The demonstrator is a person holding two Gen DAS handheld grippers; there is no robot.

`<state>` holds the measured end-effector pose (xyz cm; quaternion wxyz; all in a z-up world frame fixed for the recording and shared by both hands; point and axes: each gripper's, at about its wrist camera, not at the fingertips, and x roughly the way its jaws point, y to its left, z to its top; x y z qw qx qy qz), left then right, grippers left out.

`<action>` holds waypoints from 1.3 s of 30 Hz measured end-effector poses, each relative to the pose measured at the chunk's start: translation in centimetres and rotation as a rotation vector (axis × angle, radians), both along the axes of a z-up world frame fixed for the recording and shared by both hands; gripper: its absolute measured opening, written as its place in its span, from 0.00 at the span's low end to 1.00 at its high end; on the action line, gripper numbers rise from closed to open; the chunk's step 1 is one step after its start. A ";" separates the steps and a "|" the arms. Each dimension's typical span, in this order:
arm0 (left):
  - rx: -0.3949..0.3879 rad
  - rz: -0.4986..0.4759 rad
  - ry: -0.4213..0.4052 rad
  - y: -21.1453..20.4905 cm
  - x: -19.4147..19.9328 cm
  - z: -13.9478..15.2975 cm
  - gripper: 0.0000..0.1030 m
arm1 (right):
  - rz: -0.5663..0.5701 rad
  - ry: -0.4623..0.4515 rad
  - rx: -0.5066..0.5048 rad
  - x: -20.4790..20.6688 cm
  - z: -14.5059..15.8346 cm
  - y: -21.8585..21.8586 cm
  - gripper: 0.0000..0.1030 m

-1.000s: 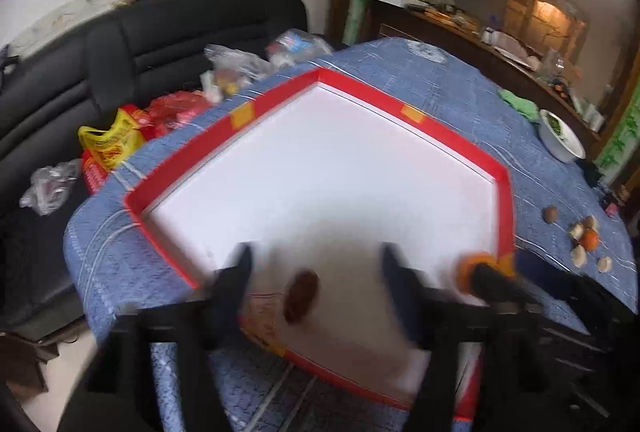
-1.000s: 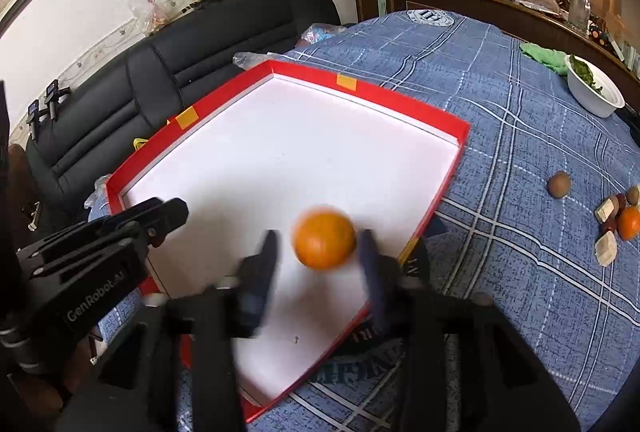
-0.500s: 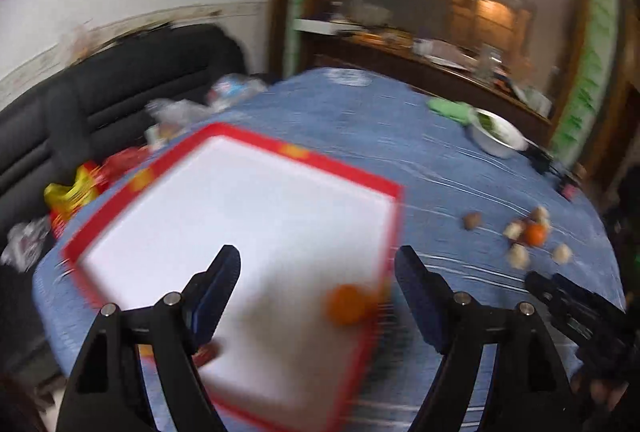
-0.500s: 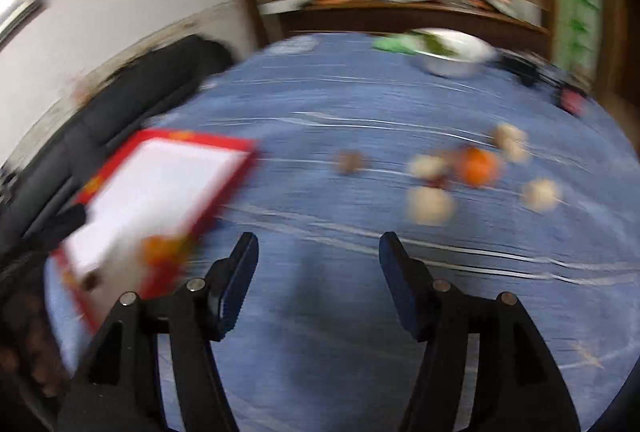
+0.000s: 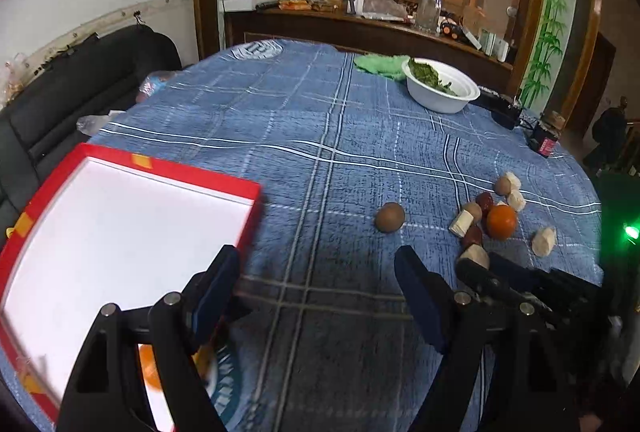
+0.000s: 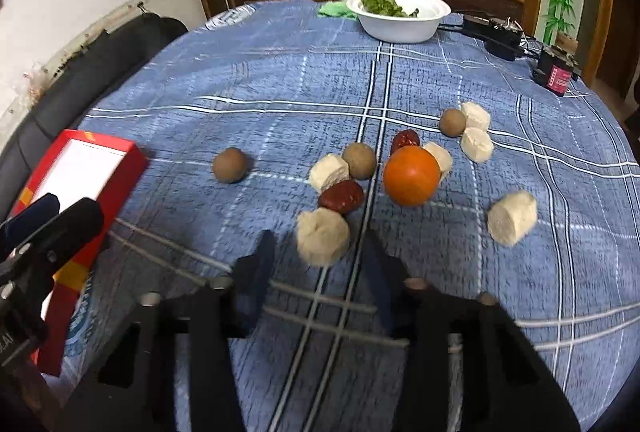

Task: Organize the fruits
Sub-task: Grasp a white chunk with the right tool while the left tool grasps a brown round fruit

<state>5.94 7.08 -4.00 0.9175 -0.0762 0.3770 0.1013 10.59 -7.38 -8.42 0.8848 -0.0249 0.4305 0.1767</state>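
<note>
My right gripper [image 6: 318,252] has just been narrowing around the nearest pale chunk [image 6: 323,238], not yet pinching it, to carry it to the red tray [image 5: 120,216]; my left gripper [image 5: 316,288] hangs wide and empty

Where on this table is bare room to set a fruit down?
The white floor of the red tray is mostly bare. The blue cloth between the tray and the lone brown fruit is free, and so is the wide stretch before the white bowl. Around the orange it is crowded with pale chunks and red dates.
</note>
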 end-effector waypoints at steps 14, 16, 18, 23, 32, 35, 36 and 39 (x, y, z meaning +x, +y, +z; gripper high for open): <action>0.000 -0.073 0.110 -3.9 7.3 -3.3 0.35 | -0.091 -0.023 0.139 0.5 1.2 -4.6 0.28; 0.023 -0.076 0.114 -4.1 7.1 -3.4 0.23 | -0.084 -0.025 0.145 0.5 1.3 -4.5 0.28; 0.016 -0.088 0.122 -3.9 6.6 -3.3 0.23 | -0.078 -0.026 0.145 0.4 1.3 -4.4 0.28; 0.035 -0.086 0.096 -3.7 3.6 -1.7 0.23 | -0.076 -0.037 0.136 0.0 1.8 -4.2 0.28; 0.049 -0.053 0.078 -2.7 -2.8 0.3 0.23 | -0.028 -0.050 0.085 -5.0 2.8 -3.8 0.29; 0.038 -0.043 0.079 -1.9 -4.7 0.4 0.23 | -0.012 -0.056 0.071 -7.2 2.9 -3.7 0.29; 0.037 -0.039 0.077 -1.6 -5.2 0.5 0.23 | -0.007 -0.057 0.069 -7.6 3.0 -3.6 0.29; 0.024 -0.026 0.070 -0.4 -6.7 0.8 0.23 | 0.015 -0.064 0.069 -9.1 3.4 -2.8 0.29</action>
